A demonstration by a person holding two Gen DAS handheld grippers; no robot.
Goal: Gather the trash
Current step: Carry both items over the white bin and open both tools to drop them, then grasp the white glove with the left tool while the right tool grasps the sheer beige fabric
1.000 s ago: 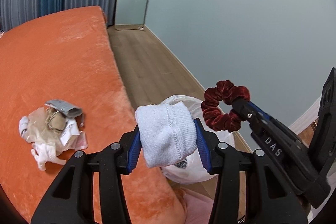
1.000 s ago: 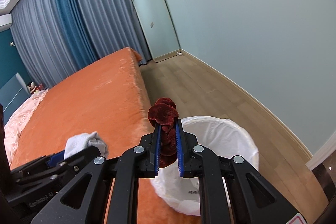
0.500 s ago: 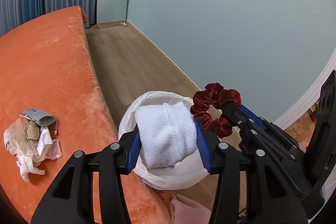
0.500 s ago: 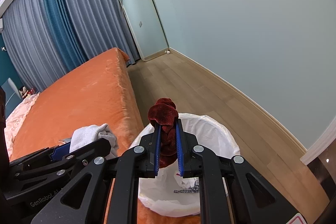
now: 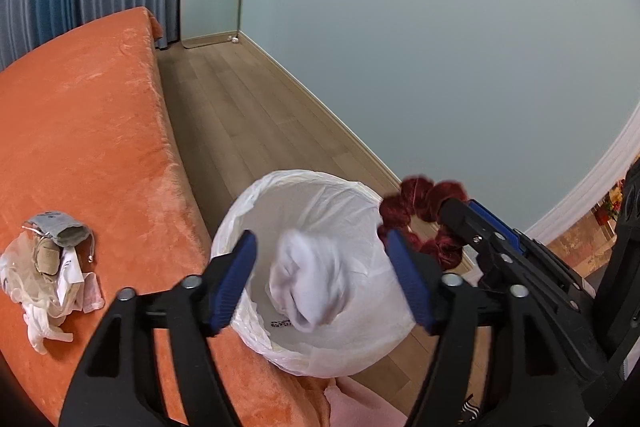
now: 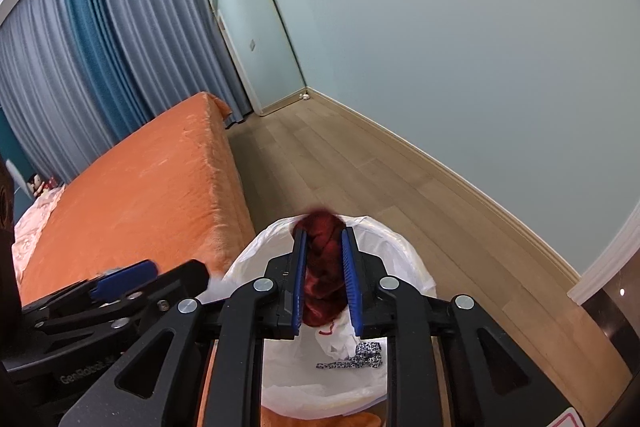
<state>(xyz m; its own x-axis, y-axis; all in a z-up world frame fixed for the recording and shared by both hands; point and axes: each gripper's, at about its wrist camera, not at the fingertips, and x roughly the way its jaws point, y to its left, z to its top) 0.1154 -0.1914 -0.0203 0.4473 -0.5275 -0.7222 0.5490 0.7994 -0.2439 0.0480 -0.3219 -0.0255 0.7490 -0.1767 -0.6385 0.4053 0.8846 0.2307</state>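
My left gripper [image 5: 320, 253] hangs over a bin lined with a white bag [image 5: 304, 181]. Its jaws are opening and stand wide apart. A white sock [image 5: 308, 283], blurred, drops between them into the bag, touching neither pad. To the right, the red scrunchie [image 5: 420, 211] sits at the tip of my right gripper [image 6: 324, 239]. In the right wrist view the scrunchie [image 6: 322, 227] still fills the narrow gap between the blue pads while these jaws are opening, above the bin's rim [image 6: 400, 239]. A pile of wrappers and a grey pouch [image 5: 48, 263] lies on the orange bed [image 5: 100, 127].
The bin stands on the wooden floor [image 5: 240, 115] against the bed's edge. A spotted scrap [image 6: 360, 355] lies inside the bag. A mirror [image 6: 256, 35] leans on the far wall beside blue curtains [image 6: 92, 39]. The pale wall [image 5: 460, 67] runs along the right.
The left jaws have spread and let the white sock go; it is falling into the bag. Both grippers have moved in over the bin. The right pads stand slightly wider around the scrunchie.
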